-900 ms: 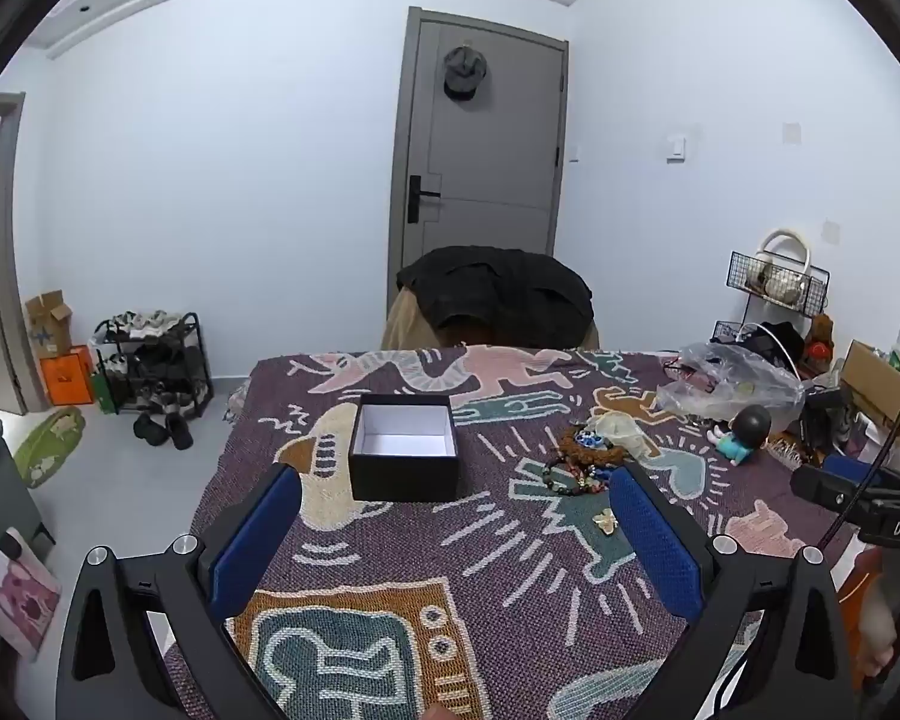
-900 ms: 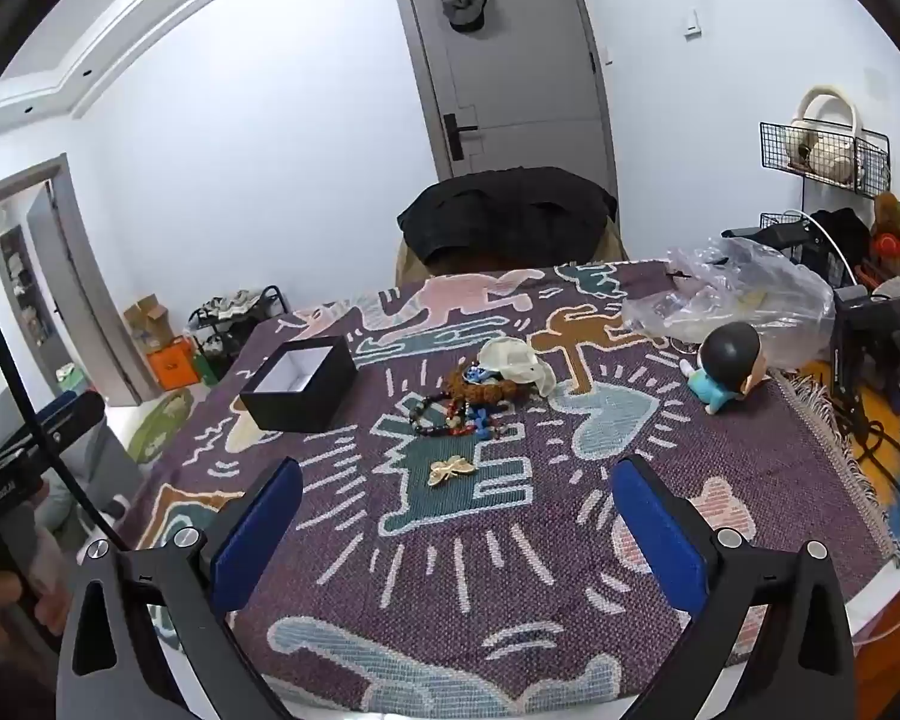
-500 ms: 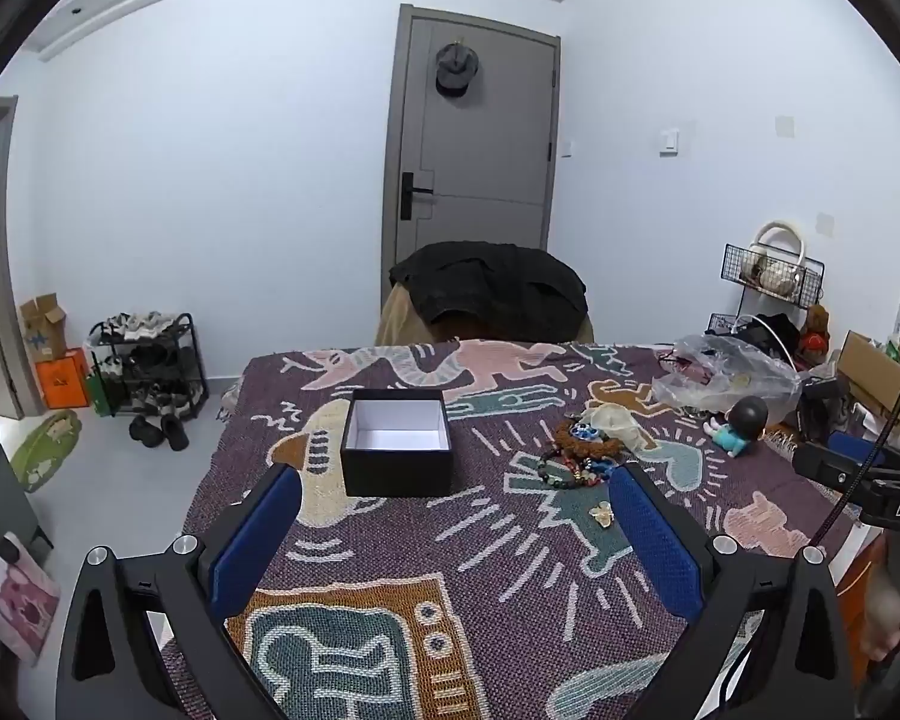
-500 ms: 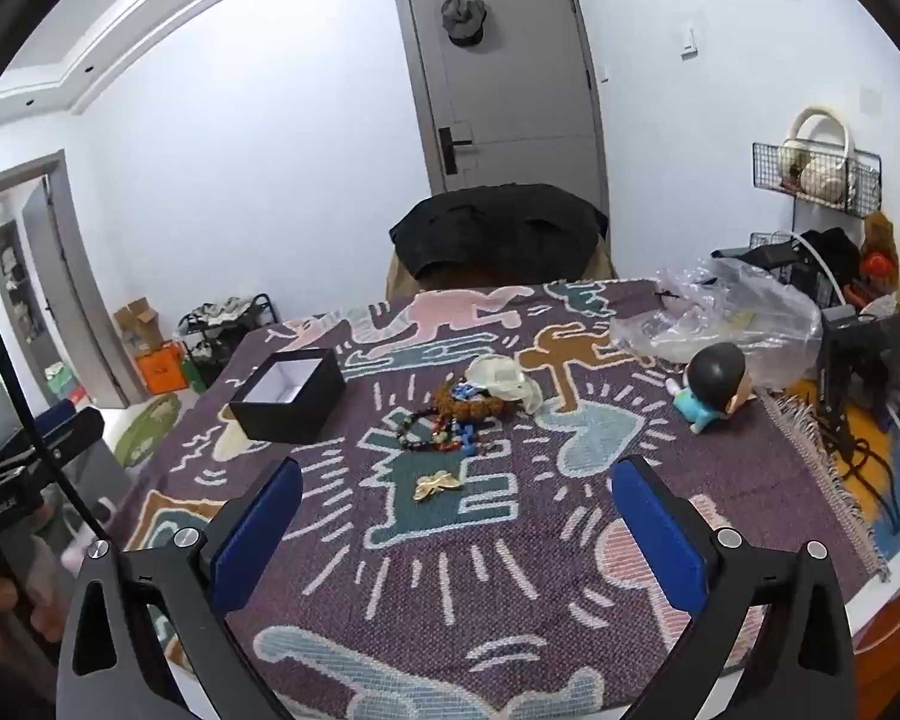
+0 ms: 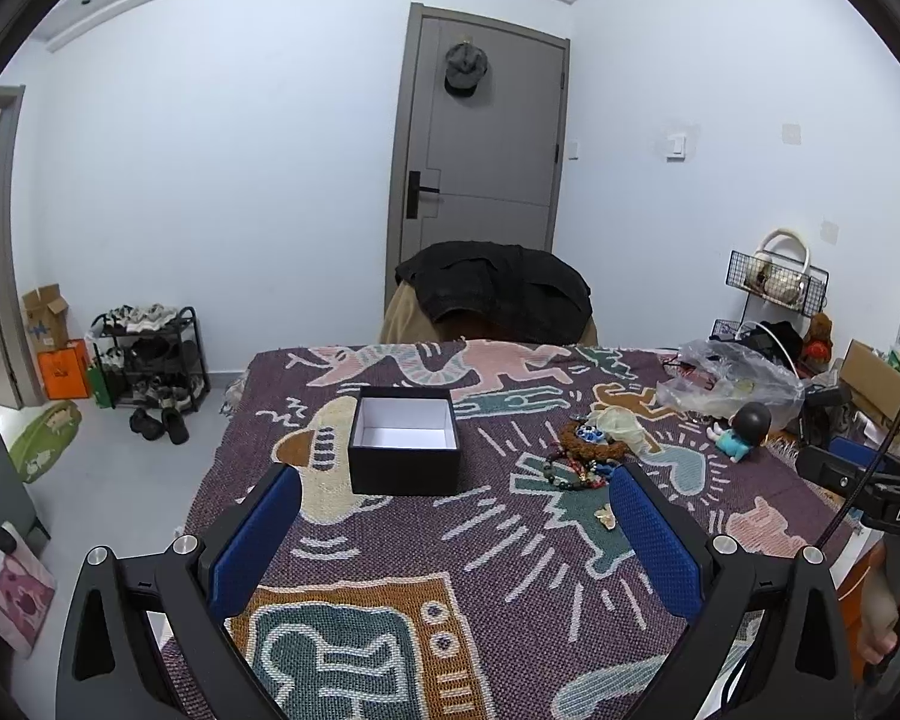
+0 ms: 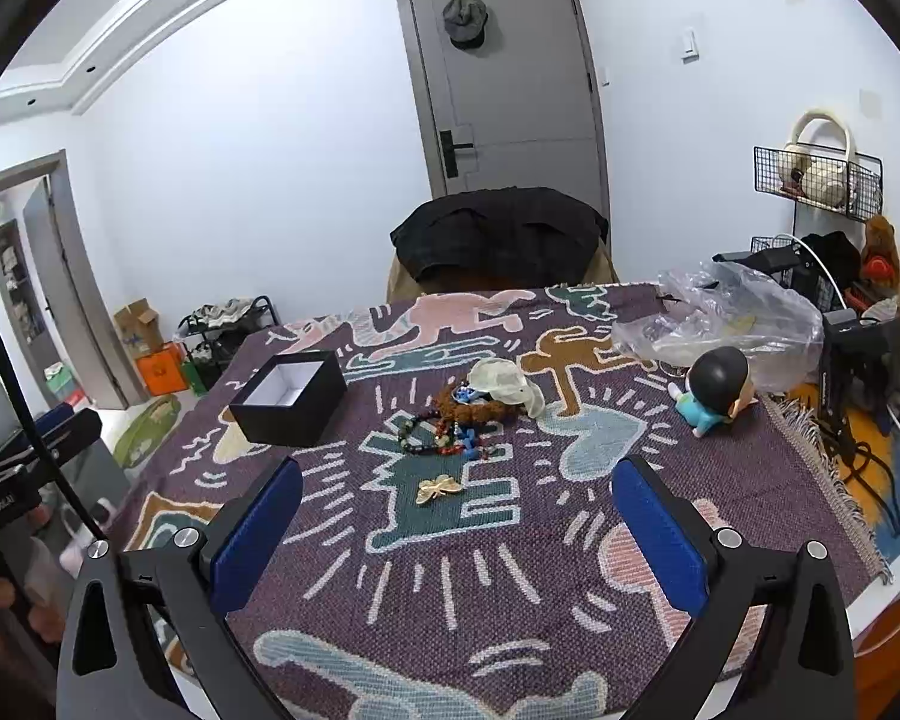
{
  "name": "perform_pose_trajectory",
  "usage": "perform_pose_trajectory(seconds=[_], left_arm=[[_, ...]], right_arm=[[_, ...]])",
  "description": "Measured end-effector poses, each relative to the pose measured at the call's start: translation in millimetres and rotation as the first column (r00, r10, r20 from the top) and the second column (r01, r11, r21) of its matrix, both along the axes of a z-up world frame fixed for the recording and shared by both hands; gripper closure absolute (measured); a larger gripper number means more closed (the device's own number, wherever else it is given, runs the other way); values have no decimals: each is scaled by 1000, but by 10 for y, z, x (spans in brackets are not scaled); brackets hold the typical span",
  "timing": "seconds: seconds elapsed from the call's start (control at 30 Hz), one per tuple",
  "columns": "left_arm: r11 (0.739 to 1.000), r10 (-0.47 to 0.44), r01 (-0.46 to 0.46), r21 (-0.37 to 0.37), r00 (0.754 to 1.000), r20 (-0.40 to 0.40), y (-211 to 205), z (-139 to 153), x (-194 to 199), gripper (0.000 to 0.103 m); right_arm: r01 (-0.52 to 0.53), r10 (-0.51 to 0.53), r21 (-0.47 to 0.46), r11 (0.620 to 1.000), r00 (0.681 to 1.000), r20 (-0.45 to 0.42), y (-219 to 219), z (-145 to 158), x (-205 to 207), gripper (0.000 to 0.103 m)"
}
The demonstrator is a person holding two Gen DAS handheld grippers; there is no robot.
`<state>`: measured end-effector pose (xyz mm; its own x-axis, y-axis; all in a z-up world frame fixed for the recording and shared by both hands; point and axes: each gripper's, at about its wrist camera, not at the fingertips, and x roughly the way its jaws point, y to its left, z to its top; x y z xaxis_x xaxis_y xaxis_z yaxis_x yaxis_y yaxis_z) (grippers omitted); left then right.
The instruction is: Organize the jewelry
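Observation:
An open black box (image 5: 403, 441) with a white inside stands on the patterned blanket; it also shows in the right wrist view (image 6: 290, 398). A pile of bead bracelets (image 6: 450, 429) lies to its right, also in the left wrist view (image 5: 576, 468). A gold butterfly brooch (image 6: 437, 488) lies nearer, and shows in the left wrist view (image 5: 605, 516). My left gripper (image 5: 453, 516) is open and empty, above the blanket in front of the box. My right gripper (image 6: 456, 510) is open and empty, above the blanket near the brooch.
A small doll (image 6: 714, 387) and a clear plastic bag (image 6: 732, 318) lie at the right of the blanket (image 6: 426, 600). A chair with a dark jacket (image 6: 498, 234) stands behind the table. A wire rack (image 6: 822, 180) and boxes are at the right; a shoe rack (image 5: 144, 354) is at the left.
Both grippers have drifted slightly, so the box and jewelry sit a little differently in each view. Nothing was picked up or moved on the blanket.

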<state>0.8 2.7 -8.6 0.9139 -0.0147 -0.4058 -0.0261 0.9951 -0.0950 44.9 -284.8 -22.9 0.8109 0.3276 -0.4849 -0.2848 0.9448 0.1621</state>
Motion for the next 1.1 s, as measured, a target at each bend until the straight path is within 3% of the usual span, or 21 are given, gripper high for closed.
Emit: perform_pose_trajectory(seconds=[1.1], left_arm=[[1000, -12, 12, 12, 1000, 10, -34, -7, -40, 0]], right_arm=[[-20, 21, -17, 1000, 999, 28, 35, 0, -60, 0]])
